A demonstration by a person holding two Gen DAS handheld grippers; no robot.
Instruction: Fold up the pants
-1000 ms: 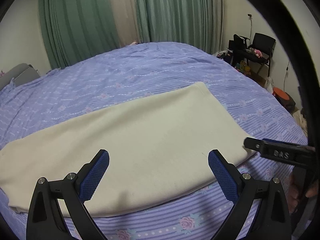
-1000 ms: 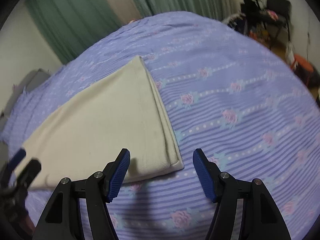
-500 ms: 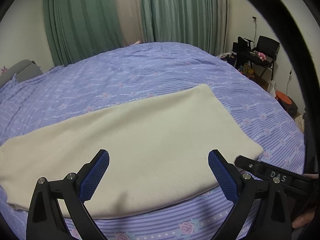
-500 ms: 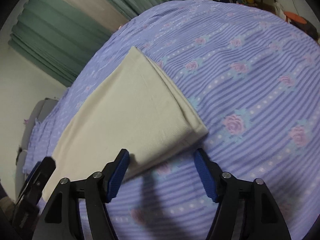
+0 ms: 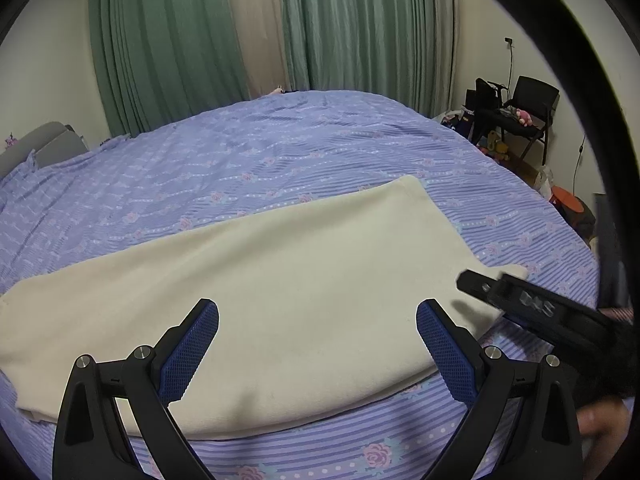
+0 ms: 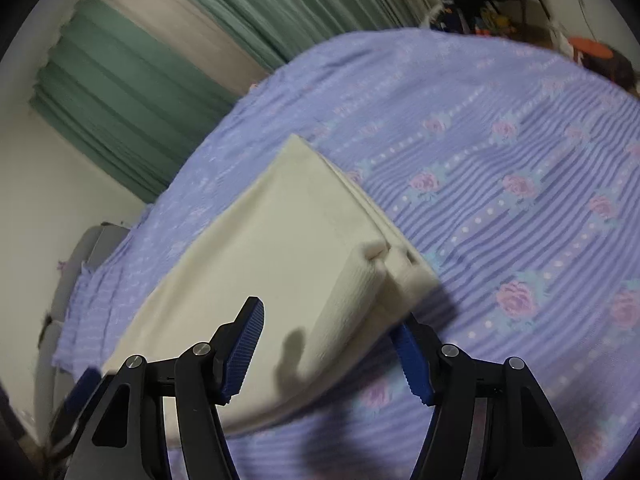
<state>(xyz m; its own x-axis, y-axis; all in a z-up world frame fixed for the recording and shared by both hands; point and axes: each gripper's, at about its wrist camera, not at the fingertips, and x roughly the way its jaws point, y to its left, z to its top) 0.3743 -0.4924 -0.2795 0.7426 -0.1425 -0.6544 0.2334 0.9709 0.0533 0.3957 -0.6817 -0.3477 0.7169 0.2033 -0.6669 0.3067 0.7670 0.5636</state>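
Cream pants (image 5: 280, 288), folded lengthwise into a long strip, lie across a purple floral bed (image 5: 260, 160). My left gripper (image 5: 318, 344) is open and empty, hovering above the near edge of the strip's middle. My right gripper (image 6: 328, 348) is open, tilted, with its jaws straddling the near right corner of the pants (image 6: 304, 248); that corner is lifted and rumpled, and one finger is under the cloth edge. The right gripper also shows in the left wrist view (image 5: 532, 312) at the pants' right end.
Green and beige curtains (image 5: 240, 28) hang behind the bed. A black chair with clutter (image 5: 516, 116) stands at the far right by the wall. A grey headboard (image 5: 36, 148) is at the left. The bed edge falls off near me.
My right gripper has moved in to the pants' near right corner and tilted; the corner has risen and buckled. My left gripper has lifted and drawn back slightly.
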